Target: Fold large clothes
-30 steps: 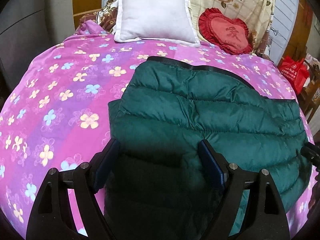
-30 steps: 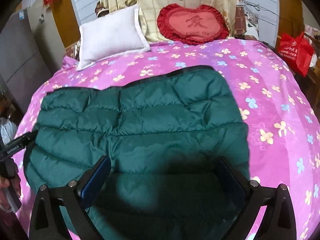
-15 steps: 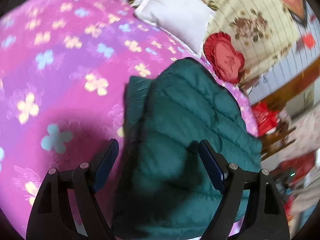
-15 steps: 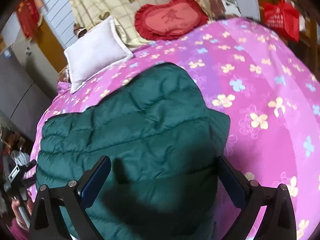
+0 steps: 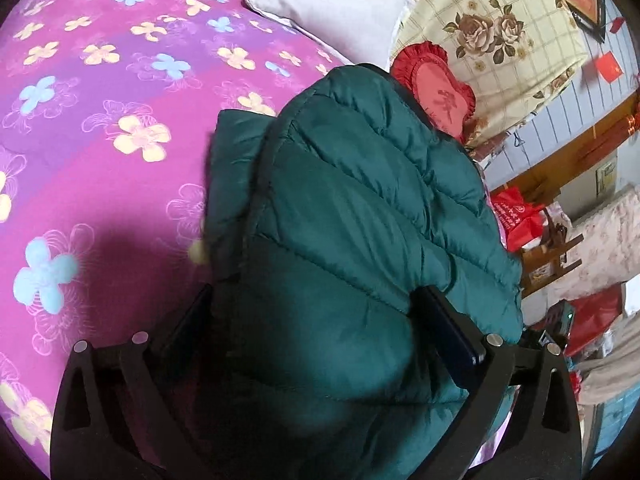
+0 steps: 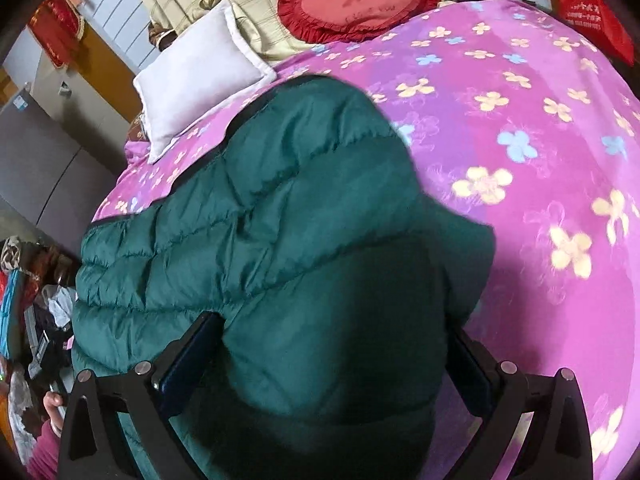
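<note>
1. We judge the fold well along: the green down jacket (image 5: 360, 216) lies on the bed (image 5: 100, 128) as a compact doubled slab, an under layer peeking out at centre left of the left view.
2. Left to do, by our read: maybe one more fold or a squaring-up.
3. Left gripper (image 5: 320, 320): jaws wide, straddling the jacket's near edge at bottom centre, pinching nothing we can see.
4. Right gripper (image 6: 332, 352): same, spread wide around the near end, no visible pinch.
5. Jacket: puffy, quilted, dark binding along the far edge; it fills frame centre, short of the white pillow (image 6: 200, 76) and red heart cushion (image 6: 360, 0).
</note>
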